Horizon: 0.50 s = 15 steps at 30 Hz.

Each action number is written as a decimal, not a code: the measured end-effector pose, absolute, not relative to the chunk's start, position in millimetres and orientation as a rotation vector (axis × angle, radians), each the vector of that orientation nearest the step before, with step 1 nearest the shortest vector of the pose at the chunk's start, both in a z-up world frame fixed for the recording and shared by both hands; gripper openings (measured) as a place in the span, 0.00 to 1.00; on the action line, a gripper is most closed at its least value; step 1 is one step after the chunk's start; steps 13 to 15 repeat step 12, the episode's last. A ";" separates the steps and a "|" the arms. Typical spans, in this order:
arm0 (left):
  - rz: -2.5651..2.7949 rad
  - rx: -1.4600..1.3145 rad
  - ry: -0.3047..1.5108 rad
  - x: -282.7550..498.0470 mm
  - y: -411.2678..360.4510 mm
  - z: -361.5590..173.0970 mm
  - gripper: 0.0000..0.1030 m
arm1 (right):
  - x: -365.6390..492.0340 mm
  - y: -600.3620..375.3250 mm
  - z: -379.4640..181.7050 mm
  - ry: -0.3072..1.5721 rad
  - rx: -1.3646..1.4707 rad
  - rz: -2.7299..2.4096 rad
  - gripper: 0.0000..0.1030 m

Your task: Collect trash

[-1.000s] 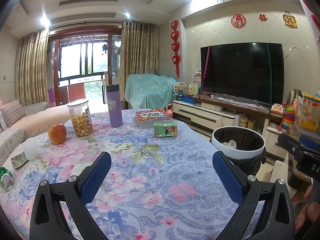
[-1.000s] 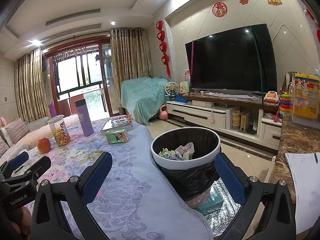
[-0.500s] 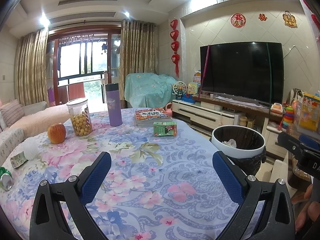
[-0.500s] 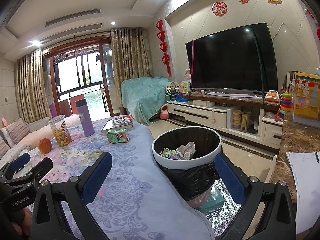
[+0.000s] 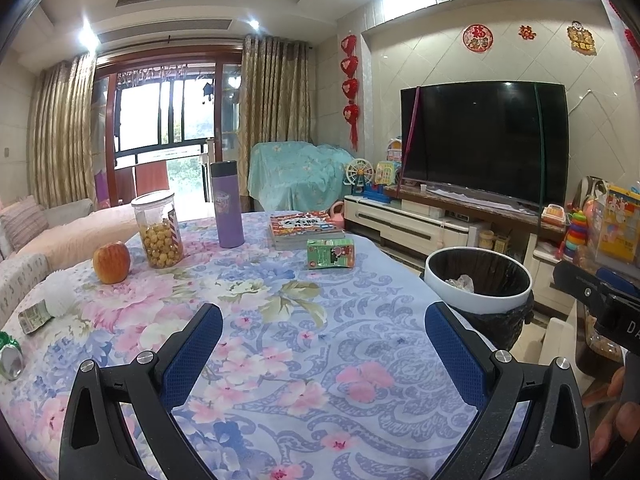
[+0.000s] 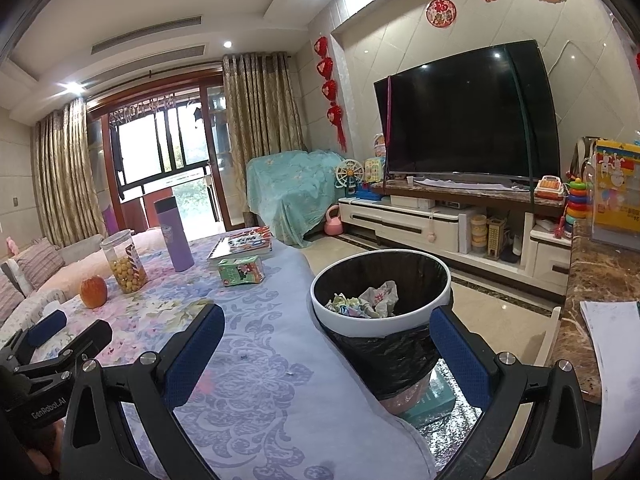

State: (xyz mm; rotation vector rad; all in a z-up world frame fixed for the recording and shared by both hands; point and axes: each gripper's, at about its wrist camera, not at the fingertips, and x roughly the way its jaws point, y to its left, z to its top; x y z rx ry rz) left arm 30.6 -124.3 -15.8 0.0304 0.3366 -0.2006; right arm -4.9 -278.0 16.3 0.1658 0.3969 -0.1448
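A white-rimmed bin with a black liner stands beside the table's right edge, with crumpled wrappers inside. On the floral tablecloth lie a green drink carton, a crushed green can and a flattened small carton at the far left. My left gripper hangs open over the cloth, holding nothing. The right gripper is open too, low in front of the bin, between table edge and bin.
An apple, a jar of yellow balls, a purple flask, books and a white spiky ball sit on the table. A TV cabinet runs along the far wall; a marble counter is at right.
Both views have shifted only slightly; the right gripper has edged a little toward the bin. Both grippers stay open and empty.
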 end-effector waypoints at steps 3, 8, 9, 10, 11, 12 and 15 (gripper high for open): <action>-0.202 0.030 0.341 33.6 -123.3 -16.4 0.99 | -3.0 -278.7 15.0 0.406 0.174 -0.138 1.00; -0.200 0.027 0.356 39.6 -122.0 -18.5 0.99 | 3.6 -280.0 12.8 0.425 0.185 -0.124 1.00; -0.199 0.025 0.359 40.5 -121.6 -18.9 0.99 | 4.3 -280.0 12.0 0.427 0.186 -0.123 1.00; -0.199 0.023 0.362 41.9 -120.5 -19.7 0.99 | 5.9 -279.5 11.3 0.430 0.187 -0.120 1.00; -0.199 0.021 0.365 43.5 -120.1 -19.9 0.99 | 6.8 -279.6 10.5 0.433 0.188 -0.118 1.00; -0.198 0.019 0.370 45.2 -119.1 -20.6 0.99 | 8.4 -279.2 9.6 0.438 0.189 -0.116 1.00; -0.198 0.019 0.370 45.2 -119.1 -20.6 0.99 | 8.4 -279.2 9.6 0.438 0.189 -0.116 1.00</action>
